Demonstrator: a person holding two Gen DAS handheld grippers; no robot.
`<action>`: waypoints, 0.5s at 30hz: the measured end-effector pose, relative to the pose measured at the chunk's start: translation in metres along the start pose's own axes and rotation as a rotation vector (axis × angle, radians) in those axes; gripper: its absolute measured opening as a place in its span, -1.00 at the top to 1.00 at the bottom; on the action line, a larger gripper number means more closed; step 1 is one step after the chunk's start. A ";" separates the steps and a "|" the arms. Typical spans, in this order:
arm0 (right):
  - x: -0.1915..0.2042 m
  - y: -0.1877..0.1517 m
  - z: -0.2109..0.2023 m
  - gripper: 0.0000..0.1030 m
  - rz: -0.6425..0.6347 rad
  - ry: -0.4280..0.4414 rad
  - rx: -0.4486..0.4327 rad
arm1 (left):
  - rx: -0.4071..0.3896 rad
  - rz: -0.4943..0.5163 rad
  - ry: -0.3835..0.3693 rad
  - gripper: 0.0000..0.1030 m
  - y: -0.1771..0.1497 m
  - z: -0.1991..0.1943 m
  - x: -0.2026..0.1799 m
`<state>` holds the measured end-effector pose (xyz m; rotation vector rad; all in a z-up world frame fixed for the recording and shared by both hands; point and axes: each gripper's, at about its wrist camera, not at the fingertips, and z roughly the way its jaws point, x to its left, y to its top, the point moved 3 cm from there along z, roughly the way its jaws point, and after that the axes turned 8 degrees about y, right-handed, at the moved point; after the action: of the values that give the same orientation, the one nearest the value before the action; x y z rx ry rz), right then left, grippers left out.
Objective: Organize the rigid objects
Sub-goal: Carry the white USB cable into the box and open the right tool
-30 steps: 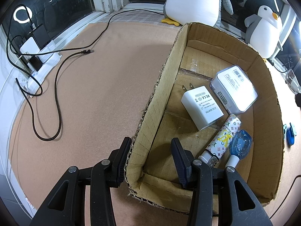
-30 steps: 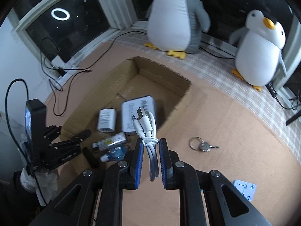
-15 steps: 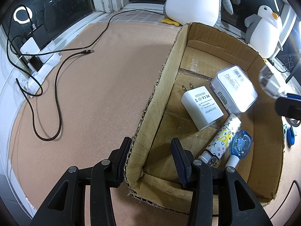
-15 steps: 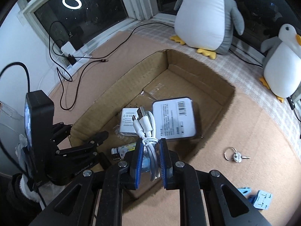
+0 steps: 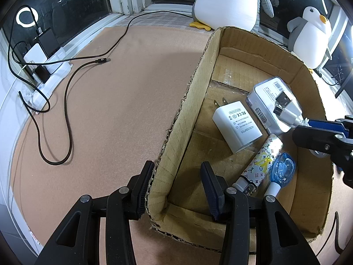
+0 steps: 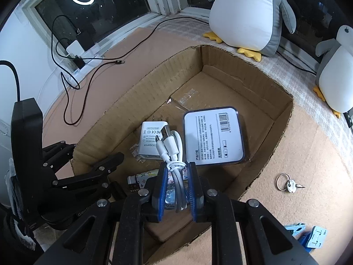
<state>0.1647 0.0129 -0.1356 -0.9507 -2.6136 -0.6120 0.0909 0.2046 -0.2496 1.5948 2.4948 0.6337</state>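
Right gripper [image 6: 176, 172] pinching bundled white USB cable [image 6: 171, 145], jaws starting to part, cable between pads. Cable hangs over cardboard box [image 6: 284, 114] interior, above white charger [image 6: 148, 137] and flat labelled case [image 6: 213, 135]. Left gripper [image 5: 176, 177] clamped on box's near-left wall, one finger outside, one inside. In box too: patterned lighter [image 5: 263, 158], small blue item [image 5: 282, 169]. Keyring [image 6: 286, 182] on mat right of box. Blue clips [image 6: 308, 235] near lower right edge.

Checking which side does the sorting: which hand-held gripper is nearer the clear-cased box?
Right. The right hand-held gripper hangs beside the clear-cased box; the left hand-held gripper straddles the carton's wall.
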 end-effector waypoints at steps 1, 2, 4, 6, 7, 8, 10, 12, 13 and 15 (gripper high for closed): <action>0.001 0.000 0.000 0.61 -0.007 -0.004 -0.004 | 0.000 -0.001 0.000 0.08 0.000 0.000 0.000; 0.002 -0.001 0.000 0.55 -0.015 -0.001 -0.006 | 0.000 0.000 0.000 0.08 0.000 0.000 0.000; 0.004 0.000 -0.003 0.18 -0.022 0.005 -0.018 | 0.000 0.000 0.001 0.08 0.000 0.000 0.000; 0.004 0.000 -0.008 0.11 -0.020 0.010 -0.047 | 0.000 0.000 0.001 0.08 0.000 0.000 0.000; 0.004 0.001 -0.010 0.11 -0.012 0.014 -0.057 | 0.000 0.000 0.001 0.08 0.000 0.000 0.000; 0.002 0.001 -0.012 0.11 0.000 0.019 -0.068 | 0.000 0.000 0.001 0.08 0.000 0.000 0.000; -0.002 0.002 -0.019 0.11 0.021 0.027 -0.094 | 0.000 0.001 0.002 0.08 0.000 0.000 0.001; -0.008 0.002 -0.027 0.11 0.040 0.029 -0.116 | 0.000 0.001 0.001 0.08 0.001 0.001 0.001; -0.011 0.002 -0.030 0.11 0.049 0.030 -0.126 | 0.000 0.000 0.002 0.08 0.001 0.001 0.001; -0.018 0.000 -0.039 0.11 0.068 0.029 -0.147 | 0.000 0.001 0.003 0.08 0.001 0.001 0.001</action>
<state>0.1831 -0.0151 -0.1091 -1.0607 -2.5283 -0.8029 0.0913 0.2059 -0.2497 1.5967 2.4959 0.6375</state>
